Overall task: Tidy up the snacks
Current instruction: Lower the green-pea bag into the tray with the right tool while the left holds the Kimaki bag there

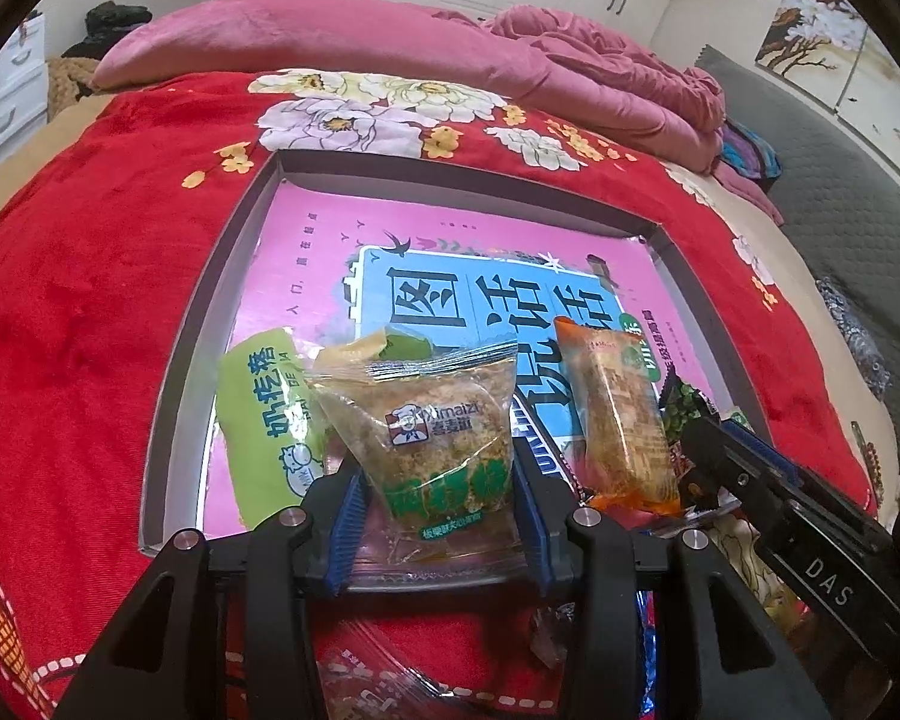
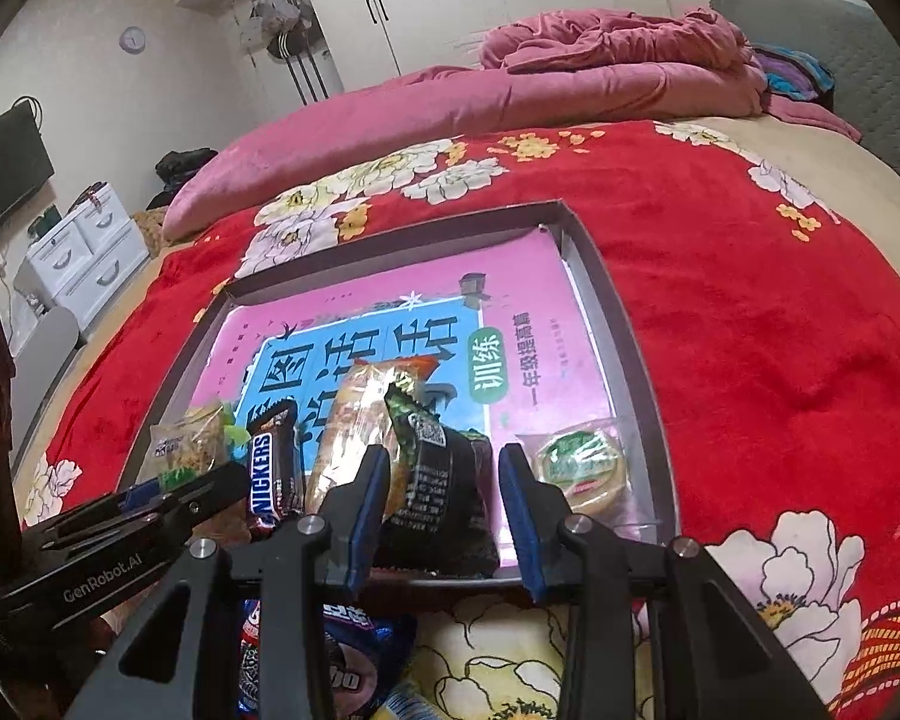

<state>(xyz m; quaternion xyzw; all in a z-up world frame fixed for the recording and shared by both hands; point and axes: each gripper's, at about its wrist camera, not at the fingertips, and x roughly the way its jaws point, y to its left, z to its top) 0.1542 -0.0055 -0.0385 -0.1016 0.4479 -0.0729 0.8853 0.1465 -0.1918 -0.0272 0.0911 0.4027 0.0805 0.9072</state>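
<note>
Left wrist view: left gripper [image 1: 444, 498], angled down, seemingly clasps clear snack packet [image 1: 438, 432].

Wide bare stretch across the far half of the shallow box [image 1: 240, 222], only the flat pink book cover [image 1: 450, 228] there, nothing standing on it. Crowded along the near edge: green packet [image 1: 264, 414] at the left, clear bread packet [image 1: 444, 438] between the left gripper [image 1: 444, 516] pads, orange packet [image 1: 618, 414] just right of it. From the right wrist view, dark packet [image 2: 444, 498] between the right gripper [image 2: 444, 516] pads, Snickers bar [image 2: 273, 468] close on the left, round cake [image 2: 582, 462] near the right wall. Low grey box walls all round, easily cleared from above. Open red blanket [image 2: 750, 312] right of the box; pink quilt [image 2: 450, 102] heaped beyond the far wall.
</note>
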